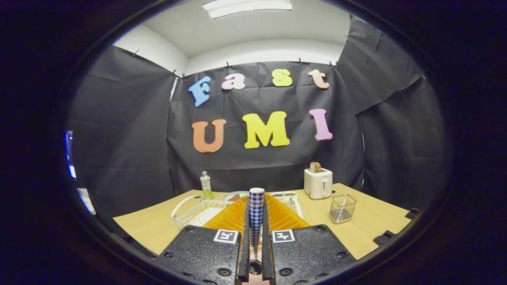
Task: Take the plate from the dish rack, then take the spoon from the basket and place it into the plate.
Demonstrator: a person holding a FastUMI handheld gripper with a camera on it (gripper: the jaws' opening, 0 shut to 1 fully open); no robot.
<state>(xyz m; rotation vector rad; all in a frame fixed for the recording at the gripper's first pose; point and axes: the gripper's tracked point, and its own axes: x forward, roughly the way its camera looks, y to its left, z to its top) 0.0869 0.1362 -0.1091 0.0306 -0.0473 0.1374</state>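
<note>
— Checked blue-and-white spoon handle (256,209) stands upright, pinched between the gripper's (256,221) pressed fingers!
— And the orange plate (283,215) lies just beyond, on the wooden table (372,225), wire basket (343,208) right.

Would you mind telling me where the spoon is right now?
The spoon with the checked handle stands upright, clamped between the tool's fingers, in front of the orange plate and left of the wire basket.

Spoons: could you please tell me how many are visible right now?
1. The spoon, with a checkered handle, stands upright between the jaws of the gripper, which are shut on it, in front of the orange plate. More may lie hidden in the basket.
</note>
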